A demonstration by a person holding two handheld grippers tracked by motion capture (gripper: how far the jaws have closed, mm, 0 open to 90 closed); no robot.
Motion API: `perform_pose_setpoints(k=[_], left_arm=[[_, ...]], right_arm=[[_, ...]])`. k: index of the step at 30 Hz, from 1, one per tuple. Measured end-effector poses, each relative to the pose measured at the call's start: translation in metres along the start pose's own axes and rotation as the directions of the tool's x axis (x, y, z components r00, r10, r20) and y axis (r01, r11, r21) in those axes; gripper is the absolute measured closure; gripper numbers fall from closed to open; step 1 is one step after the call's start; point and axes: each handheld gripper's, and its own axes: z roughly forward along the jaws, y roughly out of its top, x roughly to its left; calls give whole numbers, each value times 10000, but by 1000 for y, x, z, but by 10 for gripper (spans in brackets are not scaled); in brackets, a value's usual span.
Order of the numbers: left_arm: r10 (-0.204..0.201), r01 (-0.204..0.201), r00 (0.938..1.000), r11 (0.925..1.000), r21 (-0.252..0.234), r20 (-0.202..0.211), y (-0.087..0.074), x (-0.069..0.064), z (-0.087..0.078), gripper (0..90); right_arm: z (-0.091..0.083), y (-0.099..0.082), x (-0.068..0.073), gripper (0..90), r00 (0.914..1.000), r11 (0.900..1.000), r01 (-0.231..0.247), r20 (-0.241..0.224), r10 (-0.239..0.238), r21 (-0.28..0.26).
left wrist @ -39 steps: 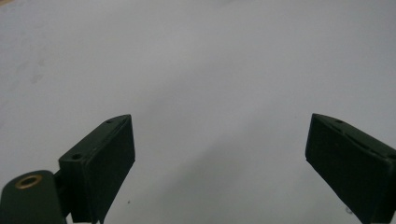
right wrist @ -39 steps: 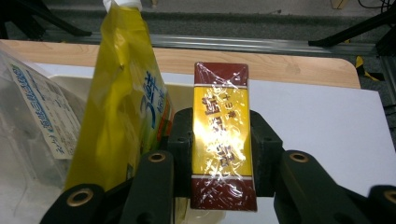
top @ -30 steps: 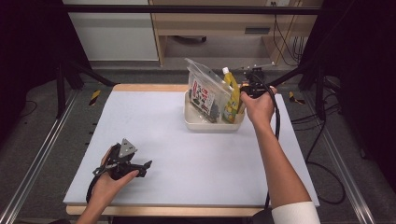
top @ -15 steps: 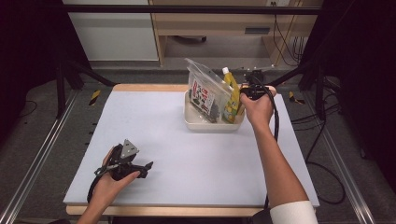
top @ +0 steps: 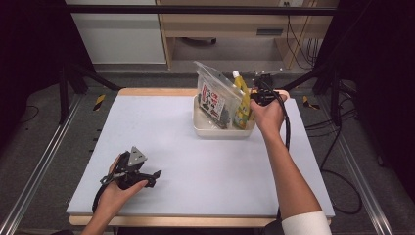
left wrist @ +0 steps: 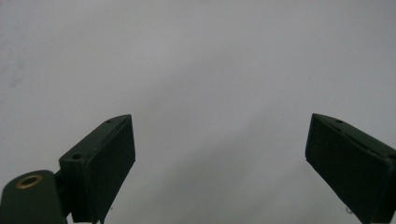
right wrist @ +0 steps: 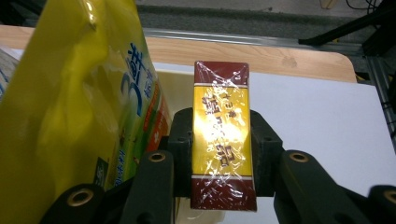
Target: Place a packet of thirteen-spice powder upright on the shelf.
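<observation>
nothing moved: right gripper clamps wrapped box; left gripper apart.

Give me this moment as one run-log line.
right tongs: shut on wrapped box at tray edge | yellow pouch beside | left tongs: open, over table

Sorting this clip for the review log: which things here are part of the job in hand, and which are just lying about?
In the job:
right gripper, clamped on the small box
small box, gold and dark red
tray
yellow pouch standing in the tray
clear bag in the tray

Just about:
left gripper, open over bare table
table
</observation>
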Motion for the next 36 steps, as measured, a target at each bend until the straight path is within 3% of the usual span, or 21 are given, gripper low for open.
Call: perform_pose_setpoints(k=[9, 21, 36], left_arm=[[26, -26, 10000, 10000, 31, 40, 0, -2, 1, 82], [133, -134, 9999, 9998, 110, 83, 2, -4, 4, 82], [81, -81, 9999, 10000, -29, -94, 2, 1, 0, 81]], right_arm=[[12, -7, -1, 678, 9990, 9988, -447, 39, 446, 220], [31, -19, -3, 640, 9979, 9976, -601, -208, 609, 338], [-13, -25, -7, 606, 9970, 9944, -208, -757, 129, -1035]])
